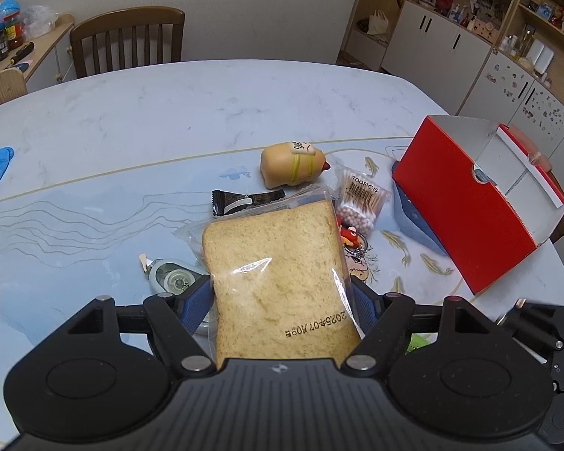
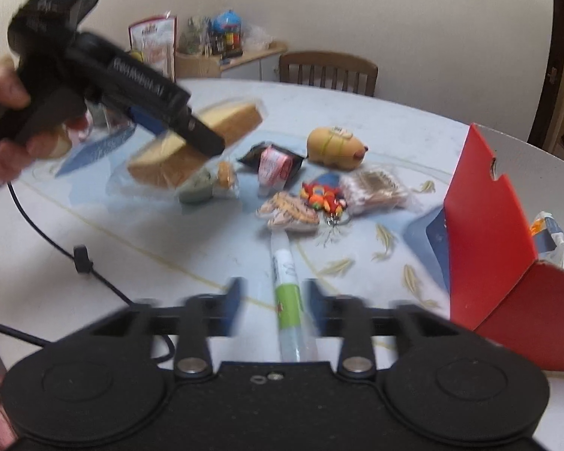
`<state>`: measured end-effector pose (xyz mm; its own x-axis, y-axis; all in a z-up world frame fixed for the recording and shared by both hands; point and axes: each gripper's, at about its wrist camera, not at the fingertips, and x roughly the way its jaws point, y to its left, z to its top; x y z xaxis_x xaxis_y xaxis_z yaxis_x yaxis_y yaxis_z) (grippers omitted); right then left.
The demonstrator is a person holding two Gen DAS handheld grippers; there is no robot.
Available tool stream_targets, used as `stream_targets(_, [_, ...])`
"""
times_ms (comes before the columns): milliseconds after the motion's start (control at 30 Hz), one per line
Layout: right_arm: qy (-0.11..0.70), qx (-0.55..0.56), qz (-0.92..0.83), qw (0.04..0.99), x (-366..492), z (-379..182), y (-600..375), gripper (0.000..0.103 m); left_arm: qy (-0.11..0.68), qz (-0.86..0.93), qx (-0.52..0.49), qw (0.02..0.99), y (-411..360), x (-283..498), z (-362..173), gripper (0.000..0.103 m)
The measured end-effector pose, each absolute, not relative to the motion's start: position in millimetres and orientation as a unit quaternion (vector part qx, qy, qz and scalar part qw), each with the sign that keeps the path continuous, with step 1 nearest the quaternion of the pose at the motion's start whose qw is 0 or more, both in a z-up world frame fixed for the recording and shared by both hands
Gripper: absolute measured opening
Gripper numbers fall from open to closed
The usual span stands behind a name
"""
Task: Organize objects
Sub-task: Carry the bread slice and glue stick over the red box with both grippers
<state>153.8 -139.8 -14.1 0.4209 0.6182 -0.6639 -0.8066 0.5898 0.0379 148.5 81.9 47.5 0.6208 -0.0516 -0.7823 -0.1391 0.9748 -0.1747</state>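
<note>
My left tool [image 1: 282,300] is gripping the bagged bread slice [image 1: 278,274]; the slippery wrapper could slide. My right tool [image 2: 272,306] is gaping wide around the pen [image 2: 287,293].

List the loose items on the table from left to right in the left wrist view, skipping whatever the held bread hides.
Correction tape → black snack packet → pig toy → cotton swab pack → red box.
</note>
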Motion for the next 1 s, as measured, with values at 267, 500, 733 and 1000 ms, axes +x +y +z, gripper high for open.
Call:
stream_targets(267, [0.339, -0.175, 0.421, 0.823, 156.0, -33.0, -132.9, 0.074, 0.439, 0.024, -0.107, 0.892, 83.6, 148.5, 41.3, 0.076])
stream_targets(500, [0.358, -0.173, 0.405, 0.824, 164.6, -47.3, -131.3, 0.057, 0.444, 0.024, -0.102, 0.89, 82.1, 148.6, 36.9, 0.076])
stream_targets(733, [0.357, -0.168, 0.407, 0.824, 160.5, -44.9, -130.7, 0.025, 0.446, 0.022, -0.098, 0.889, 78.0, 150.5, 36.1, 0.076])
stream_targets(1000, [0.331, -0.141, 0.38, 0.852, 151.8, -41.2, -135.5, 0.017, 0.451, 0.017, -0.085, 0.889, 63.0, 154.3, 36.2, 0.076])
